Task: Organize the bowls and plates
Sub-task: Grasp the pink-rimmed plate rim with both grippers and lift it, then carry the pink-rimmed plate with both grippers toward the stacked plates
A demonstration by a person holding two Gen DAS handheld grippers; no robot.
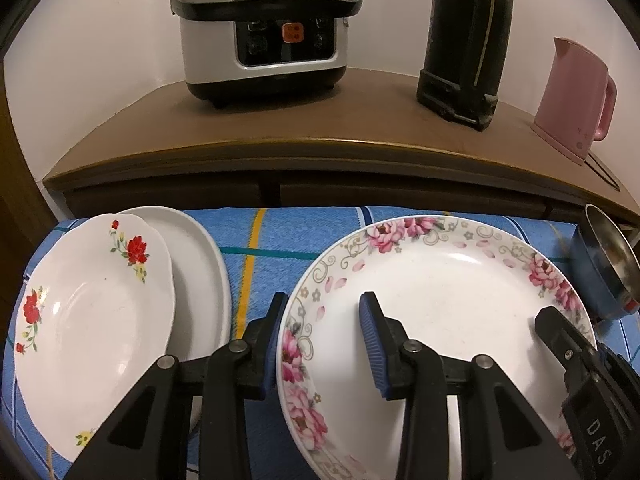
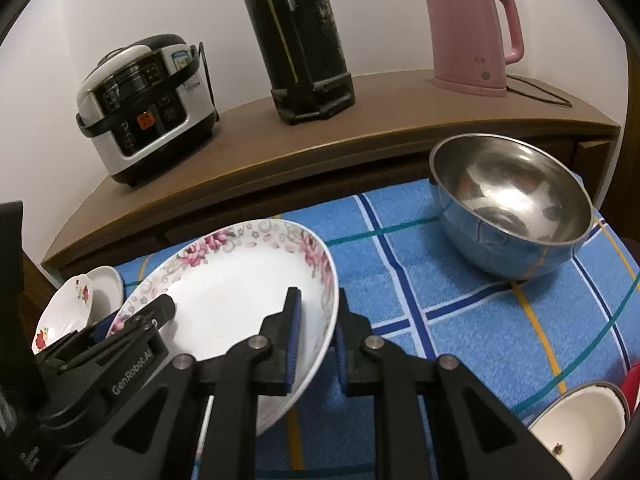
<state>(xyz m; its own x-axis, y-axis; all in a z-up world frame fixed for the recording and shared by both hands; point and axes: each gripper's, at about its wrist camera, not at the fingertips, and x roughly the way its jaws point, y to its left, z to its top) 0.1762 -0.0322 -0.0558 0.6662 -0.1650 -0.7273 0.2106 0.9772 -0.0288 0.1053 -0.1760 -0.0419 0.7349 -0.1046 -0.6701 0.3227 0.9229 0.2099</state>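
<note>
A large white plate with a pink flower rim [image 1: 440, 280] lies on the blue checked cloth [image 1: 272, 240]. My left gripper [image 1: 324, 304] straddles its left rim, one finger outside the rim and the other over the plate's inside, with a gap left between them. My right gripper [image 2: 316, 304] is shut on the same plate [image 2: 232, 288] at its right rim, and that side looks tilted up. The right gripper's tip [image 1: 548, 316] also shows over the plate in the left wrist view. The left gripper [image 2: 160, 310] shows at the plate's far side in the right wrist view.
A red-flowered plate [image 1: 92, 312] rests on a plain white oval plate [image 1: 200, 272] at the left. A steel bowl [image 2: 512, 200] stands at the back right and an enamel bowl [image 2: 576, 424] at the near right. Behind, a wooden cabinet [image 1: 320, 128] carries a rice cooker [image 1: 264, 28], a black flask [image 1: 468, 40] and a pink kettle [image 1: 572, 100].
</note>
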